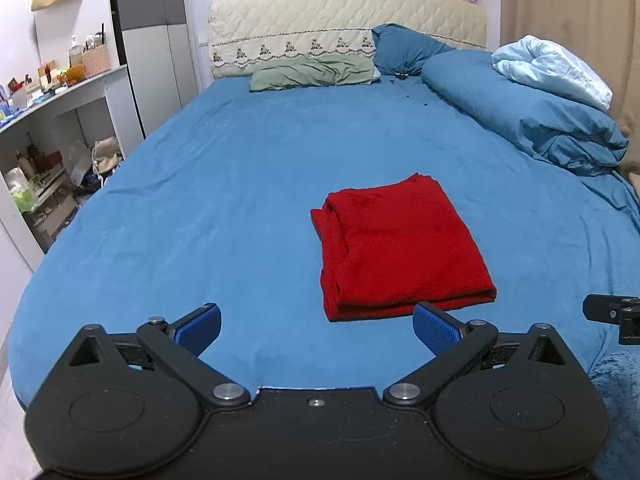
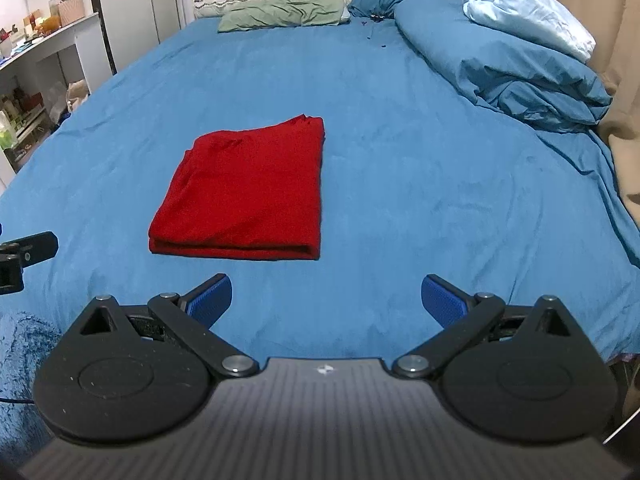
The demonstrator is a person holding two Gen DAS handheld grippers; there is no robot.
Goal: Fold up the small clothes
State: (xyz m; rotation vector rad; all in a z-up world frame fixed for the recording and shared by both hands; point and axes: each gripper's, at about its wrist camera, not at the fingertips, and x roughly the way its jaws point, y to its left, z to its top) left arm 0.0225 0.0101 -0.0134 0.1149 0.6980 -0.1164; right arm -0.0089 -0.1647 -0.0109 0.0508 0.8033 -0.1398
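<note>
Flat: folded red garment point(image 2: 244, 188), long axis toward headboard point(image 1: 344, 12).

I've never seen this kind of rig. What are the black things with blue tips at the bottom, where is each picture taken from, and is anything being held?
These are two hand-held grippers, one in each of a person's hands, each with a camera looking forward along its jaws. One picture is from the left gripper, the other from the right gripper. Both have their blue-padded jaws spread open and hold nothing. Ahead, a folded red garment lies flat on the blue bed sheet. Further back are a green pillow and a bunched blue duvet.
</note>
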